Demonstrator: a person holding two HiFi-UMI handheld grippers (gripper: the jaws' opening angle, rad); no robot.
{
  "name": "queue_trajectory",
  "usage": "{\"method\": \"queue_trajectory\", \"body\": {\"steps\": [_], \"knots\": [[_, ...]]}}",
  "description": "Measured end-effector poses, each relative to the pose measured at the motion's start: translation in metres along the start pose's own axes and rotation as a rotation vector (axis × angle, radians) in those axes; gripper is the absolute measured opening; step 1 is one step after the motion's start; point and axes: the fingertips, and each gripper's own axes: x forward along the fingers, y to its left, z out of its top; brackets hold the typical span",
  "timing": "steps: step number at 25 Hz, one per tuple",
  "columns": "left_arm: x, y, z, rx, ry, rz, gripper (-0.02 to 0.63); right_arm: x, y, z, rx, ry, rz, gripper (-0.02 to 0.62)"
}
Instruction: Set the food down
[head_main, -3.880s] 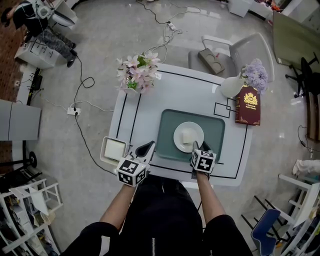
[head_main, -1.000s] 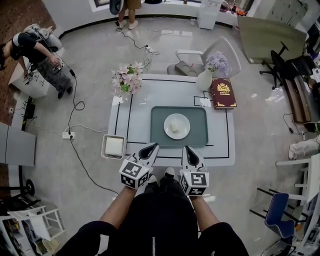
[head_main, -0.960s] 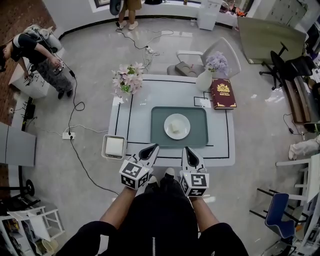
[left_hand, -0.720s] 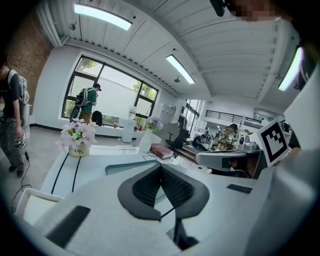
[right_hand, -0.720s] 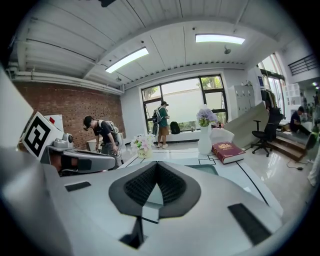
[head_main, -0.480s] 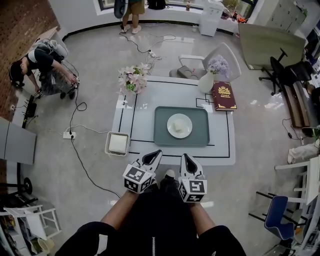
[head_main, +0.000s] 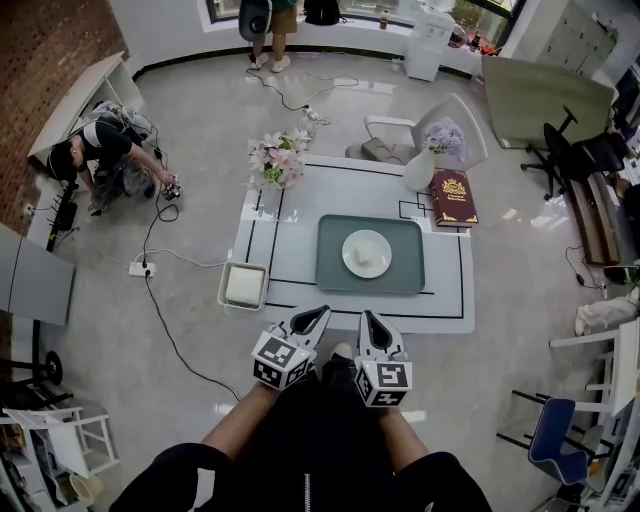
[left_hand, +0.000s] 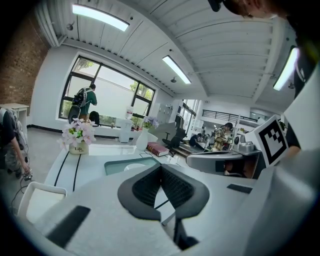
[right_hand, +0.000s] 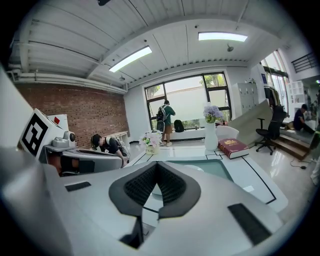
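Observation:
A white plate (head_main: 367, 253) with a pale block of food rests on the teal tray (head_main: 405, 272) in the middle of the white table (head_main: 290, 250). Both grippers hang short of the table's near edge, over the floor, close to my body. The left gripper (head_main: 319, 315) is shut with nothing between its jaws, as the left gripper view (left_hand: 161, 167) also shows. The right gripper (head_main: 366, 318) is shut and empty too, its tips meeting in the right gripper view (right_hand: 156, 165). The tray (left_hand: 116, 165) and the plate (left_hand: 135, 166) lie beyond the jaws.
A pink flower pot (head_main: 277, 160) stands at the table's far left; a white vase of purple flowers (head_main: 424, 168) and a red book (head_main: 456, 198) at the far right. A white bin (head_main: 244, 286) sits by the left edge, a chair (head_main: 425, 120) behind. Cables cross the floor; people stand nearby.
Both grippers have drawn back from the table toward my body, and the table sits farther off in the head view. The plate stays on the tray.

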Motion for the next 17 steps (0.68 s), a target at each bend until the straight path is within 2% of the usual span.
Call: {"method": "queue_trajectory", "body": {"steps": [17], "knots": [[-0.013, 0.008, 0.004, 0.003, -0.026, -0.016, 0.005, 0.004, 0.025, 0.01, -0.027, -0.012, 0.021, 0.008]]}}
